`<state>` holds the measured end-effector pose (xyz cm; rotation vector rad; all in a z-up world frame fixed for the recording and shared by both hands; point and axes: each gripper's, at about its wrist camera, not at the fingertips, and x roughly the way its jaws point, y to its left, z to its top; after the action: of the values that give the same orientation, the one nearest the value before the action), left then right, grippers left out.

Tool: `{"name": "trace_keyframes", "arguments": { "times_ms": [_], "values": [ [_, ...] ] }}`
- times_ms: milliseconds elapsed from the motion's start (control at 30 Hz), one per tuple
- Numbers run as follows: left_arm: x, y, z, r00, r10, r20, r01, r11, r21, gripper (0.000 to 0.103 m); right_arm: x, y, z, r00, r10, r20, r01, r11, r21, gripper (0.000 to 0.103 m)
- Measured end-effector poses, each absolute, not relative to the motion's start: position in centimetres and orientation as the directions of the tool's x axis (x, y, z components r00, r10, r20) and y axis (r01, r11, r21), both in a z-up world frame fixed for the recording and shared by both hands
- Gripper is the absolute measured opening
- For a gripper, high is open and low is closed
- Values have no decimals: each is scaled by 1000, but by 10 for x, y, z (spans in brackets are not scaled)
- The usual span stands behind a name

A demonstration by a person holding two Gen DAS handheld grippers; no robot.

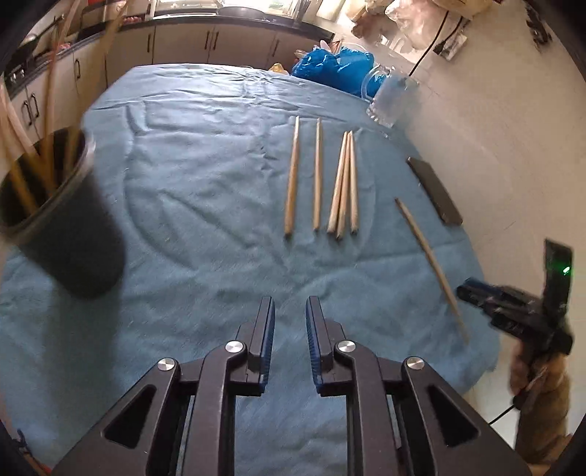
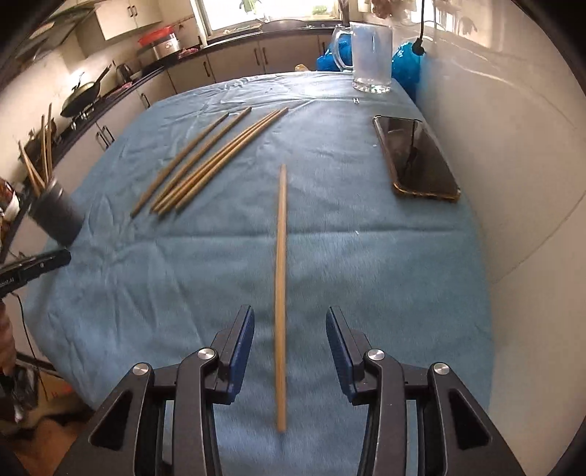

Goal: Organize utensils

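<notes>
Here, lone chopstick [image 2: 281,293]: long, thin, light wood, lying flat.
Right gripper [image 2: 290,351]: fingers wide apart around it.
Left gripper [image 1: 290,340]: fingers apart, holding nothing.

Daylight is received from the window [image 2: 271,11] at 12 o'clock in the right wrist view; it is overexposed, w/ detail lost. Strong glare is seen on the white wall [image 2: 512,153] at 3 o'clock, and reflections on the phone screen [image 2: 415,157]. The blue cloth [image 1: 205,175] is lit evenly; only soft, short shadows are cast under the chopsticks [image 1: 342,183]. In the left wrist view the dark cup [image 1: 62,216] at 9 o'clock is smeared by motion blur, also the right gripper [image 1: 512,311] at 4 o'clock. Straight lines are bent by fisheye distortion toward the edges, and corners are vignetted black.
</notes>
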<state>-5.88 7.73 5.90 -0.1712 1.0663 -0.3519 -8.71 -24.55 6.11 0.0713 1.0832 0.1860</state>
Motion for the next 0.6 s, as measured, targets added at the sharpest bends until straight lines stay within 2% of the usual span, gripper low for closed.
{"name": "trace_keyframes", "arguments": {
  "times_ms": [200,367,467,500,600],
  "values": [
    [5,41,52,495,-296,-817,219,952,-213,16,-56,-235,51,449,180,-875,-113,983,144,44],
    [45,19,18,447,-220,-867,228,965,-127,16,-46,-228,47,450,196,-871,-131,980,153,44],
    [52,9,16,478,-171,-862,244,968,-57,16,-42,-223,43,447,185,-875,-142,981,135,43],
    [52,6,17,478,-168,-862,249,967,-50,6,-41,-222,43,447,182,-876,-145,981,130,41],
    [48,5,16,456,-169,-874,251,966,-56,6,-36,-220,42,446,181,-877,-144,981,130,36]
  ]
}}
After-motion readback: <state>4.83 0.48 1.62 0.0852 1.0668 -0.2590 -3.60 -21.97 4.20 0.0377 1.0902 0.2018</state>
